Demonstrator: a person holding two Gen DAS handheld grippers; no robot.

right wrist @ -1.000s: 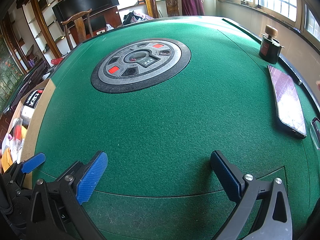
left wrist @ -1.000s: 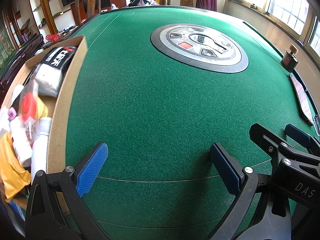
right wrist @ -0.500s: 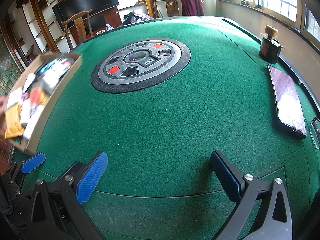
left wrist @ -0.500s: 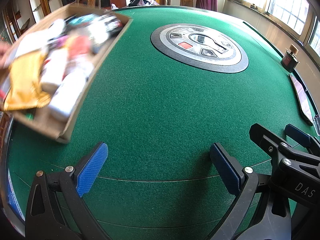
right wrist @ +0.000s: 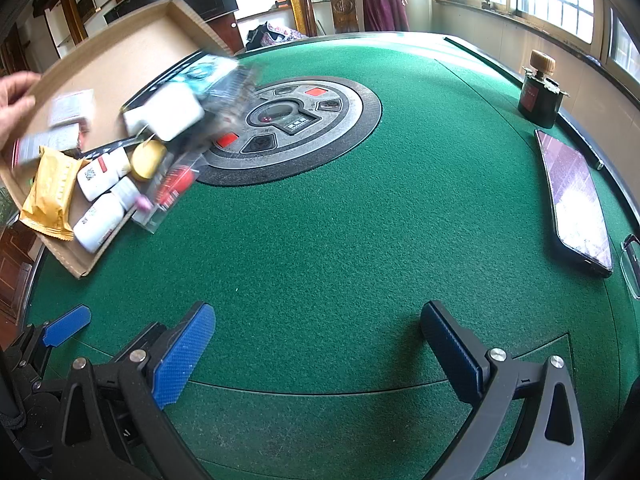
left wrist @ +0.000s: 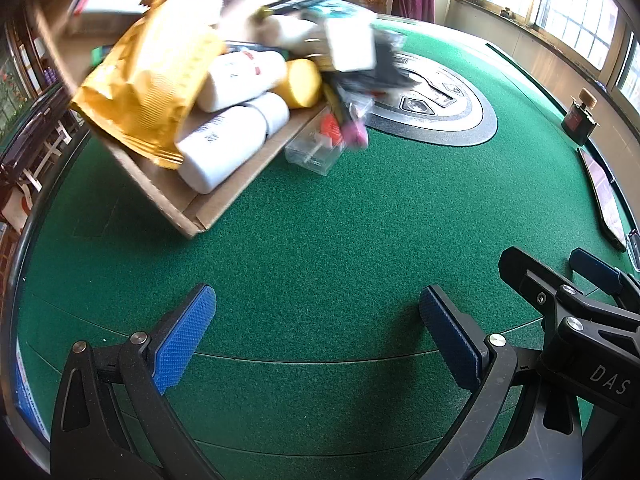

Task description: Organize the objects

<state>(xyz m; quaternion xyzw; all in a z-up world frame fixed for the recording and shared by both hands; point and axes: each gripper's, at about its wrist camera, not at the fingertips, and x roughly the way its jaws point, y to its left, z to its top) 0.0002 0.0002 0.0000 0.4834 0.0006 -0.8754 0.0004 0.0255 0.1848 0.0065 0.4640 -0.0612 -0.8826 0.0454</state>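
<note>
Two blue-padded fingers of the left gripper are seen spread wide apart over the green felt table, nothing between them. Ahead and left of the fingers, a shallow brown cardboard tray is tilted steeply, its blurred contents spilling: a yellow crinkled packet, white plastic bottles and a clear plastic box touching the felt.

From the right wrist, the right gripper is likewise shown spread and empty. The tray is held far left of it by a hand.
</note>
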